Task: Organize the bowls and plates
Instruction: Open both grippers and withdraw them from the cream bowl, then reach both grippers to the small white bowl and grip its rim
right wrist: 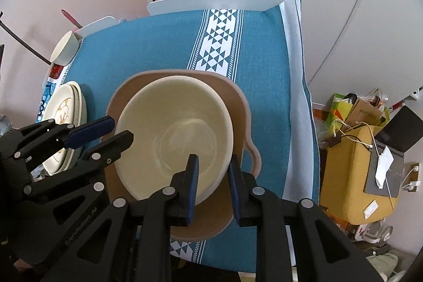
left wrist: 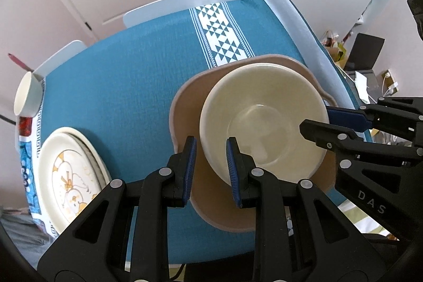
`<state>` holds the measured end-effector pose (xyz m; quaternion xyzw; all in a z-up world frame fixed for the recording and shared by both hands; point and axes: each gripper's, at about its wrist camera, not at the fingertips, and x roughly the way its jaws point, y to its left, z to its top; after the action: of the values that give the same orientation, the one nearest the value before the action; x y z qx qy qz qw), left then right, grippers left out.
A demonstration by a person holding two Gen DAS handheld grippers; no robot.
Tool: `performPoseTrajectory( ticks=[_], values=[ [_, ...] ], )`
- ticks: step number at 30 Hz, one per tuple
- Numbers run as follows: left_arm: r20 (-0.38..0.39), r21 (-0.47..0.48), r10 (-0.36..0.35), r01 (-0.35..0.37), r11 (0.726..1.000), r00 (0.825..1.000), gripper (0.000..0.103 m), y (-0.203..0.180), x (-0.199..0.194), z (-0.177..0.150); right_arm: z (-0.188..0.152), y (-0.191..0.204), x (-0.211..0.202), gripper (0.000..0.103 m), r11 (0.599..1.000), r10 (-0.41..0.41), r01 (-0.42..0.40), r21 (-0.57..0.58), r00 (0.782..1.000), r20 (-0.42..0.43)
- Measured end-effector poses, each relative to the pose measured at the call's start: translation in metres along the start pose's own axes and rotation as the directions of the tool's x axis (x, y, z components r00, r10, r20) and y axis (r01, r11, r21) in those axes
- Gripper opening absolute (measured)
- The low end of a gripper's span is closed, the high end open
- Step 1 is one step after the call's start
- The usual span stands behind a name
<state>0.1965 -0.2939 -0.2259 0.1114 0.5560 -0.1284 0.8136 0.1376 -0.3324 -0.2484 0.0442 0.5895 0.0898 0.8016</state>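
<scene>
A cream bowl (left wrist: 264, 102) (right wrist: 169, 107) rests inside a wider tan dish (left wrist: 190, 107) (right wrist: 232, 102) with a looped handle, on the blue tablecloth. My left gripper (left wrist: 210, 157) is shut on the bowl's near-left rim, one pad outside the wall and one inside. On the opposite rim my right gripper (right wrist: 213, 173) is shut the same way. Each wrist view also shows the other gripper: the right gripper (left wrist: 327, 123) at the bowl's right edge, the left gripper (right wrist: 116, 130) at its left edge.
A stack of patterned plates (left wrist: 68, 176) (right wrist: 66, 118) lies at the table's left edge. A white cup (left wrist: 27, 94) (right wrist: 64, 46) stands at the far left corner. Beyond the table's right edge are a yellow box (right wrist: 351, 163), bags and cables.
</scene>
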Motion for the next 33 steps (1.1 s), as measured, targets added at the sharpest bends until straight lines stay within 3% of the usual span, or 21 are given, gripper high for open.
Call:
performPoseTrajectory(
  ticks=[12, 20, 21, 23, 24, 25, 27, 30, 33],
  values=[
    [0.062, -0.052, 0.015, -0.012, 0.999, 0.998, 0.021, 0.016, -0.030, -0.002, -0.001, -0.010, -0.040, 0.020, 0.999, 0.036, -0.038, 0.023, 0.995, 0.092],
    [0.194, -0.171, 0.064, -0.030, 0.985, 0.979, 0.022, 0.063, -0.091, 0.003, 0.025, 0.009, -0.083, 0.021, 0.992, 0.110, -0.096, -0.080, 0.973, 0.201],
    [0.209, -0.194, 0.073, -0.032, 0.981, 0.975, 0.027, 0.072, -0.100, 0.002, 0.031, 0.016, -0.087, 0.023, 0.989, 0.124, -0.103, -0.106, 0.969, 0.215],
    [0.239, -0.247, 0.100, -0.039, 0.968, 0.966, 0.056, 0.091, -0.117, 0.001, 0.043, 0.029, -0.094, 0.043, 0.981, 0.154, -0.121, -0.149, 0.959, 0.239],
    [0.257, -0.278, 0.120, -0.046, 0.959, 0.959, 0.088, 0.102, -0.125, 0.000, 0.050, 0.037, -0.097, 0.064, 0.975, 0.181, -0.140, -0.174, 0.951, 0.249],
    [0.278, -0.308, 0.144, -0.054, 0.950, 0.950, 0.103, 0.113, -0.134, -0.002, 0.055, 0.043, -0.099, 0.082, 0.969, 0.202, -0.155, -0.191, 0.946, 0.254],
    [0.304, -0.354, 0.181, -0.065, 0.933, 0.935, 0.103, 0.135, -0.145, -0.005, 0.068, 0.062, -0.100, 0.090, 0.949, 0.259, -0.197, -0.244, 0.931, 0.255],
    [0.278, -0.432, 0.239, -0.101, 0.896, 0.930, 0.103, 0.175, -0.152, -0.009, 0.094, 0.100, -0.097, 0.091, 0.908, 0.334, -0.243, -0.341, 0.912, 0.239],
    [0.260, -0.493, 0.284, -0.125, 0.861, 0.923, 0.103, 0.216, -0.153, -0.014, 0.118, 0.132, -0.089, 0.102, 0.880, 0.371, -0.264, -0.394, 0.901, 0.225]
  ],
)
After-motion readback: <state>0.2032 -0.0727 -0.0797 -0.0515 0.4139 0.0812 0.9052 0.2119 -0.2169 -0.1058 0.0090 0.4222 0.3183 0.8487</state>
